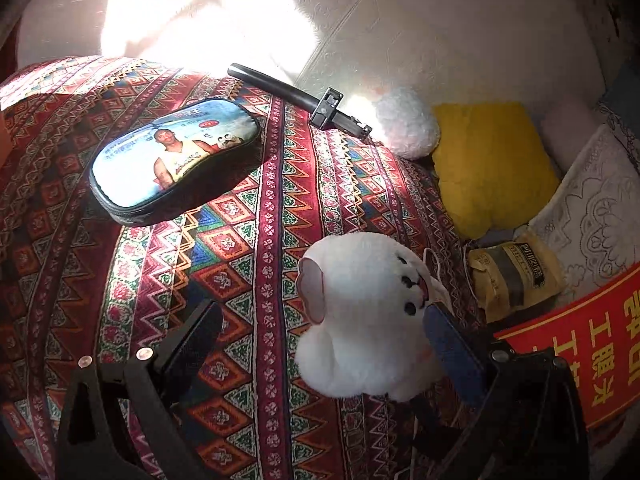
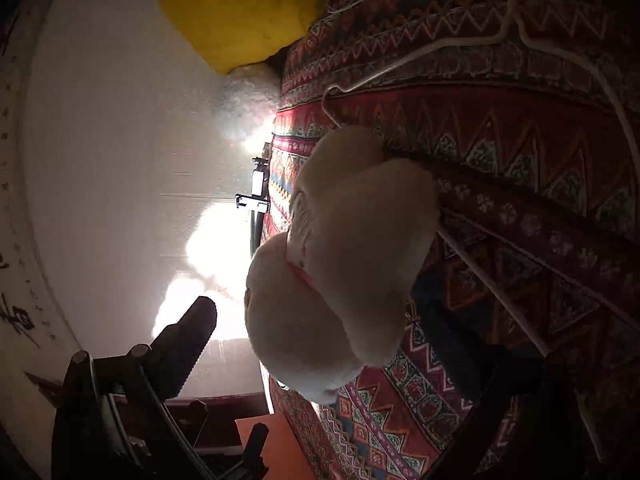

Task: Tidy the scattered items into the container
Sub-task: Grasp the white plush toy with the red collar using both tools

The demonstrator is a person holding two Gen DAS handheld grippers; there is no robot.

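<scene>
Item 1. Printed zip pouch [image 1: 172, 160] — lay flat at the left on the patterned cloth [image 1: 256, 280], untouched, well apart from both tools.

Item 2. Black rod with clamp [image 1: 308, 100] — lay at the far edge of the cloth, beyond the pouch, partly washed out by glare.

Item 3. White plush toy [image 1: 368, 316] — sat on the cloth between the fingers of the left gripper [image 1: 320, 344], whose tongs stood spread wide; the right-hand finger [image 1: 452, 352] touched or nearly touched the toy's face, the other stood clear. No grip looked made.

Item 4. Right gripper [image 2: 320, 320] — faced the same plush toy [image 2: 340, 264] from the other side. One finger [image 2: 188, 340] showed well away from the toy; the other was lost in shadow, so tongs apparently spread, holding nothing.

Item 5. Yellow cushion [image 1: 492, 168], brown packet [image 1: 516, 276], red banner [image 1: 580, 344] — off the cloth at the right.

Progress, judged: early. Nothing seen stowed; pouch, rod and toy all remained out.

Not determined: the container itself — none identifiable in either view. An orange surface [image 2: 276, 440] at the lower edge of the right view was cut off and unreadable.
</scene>
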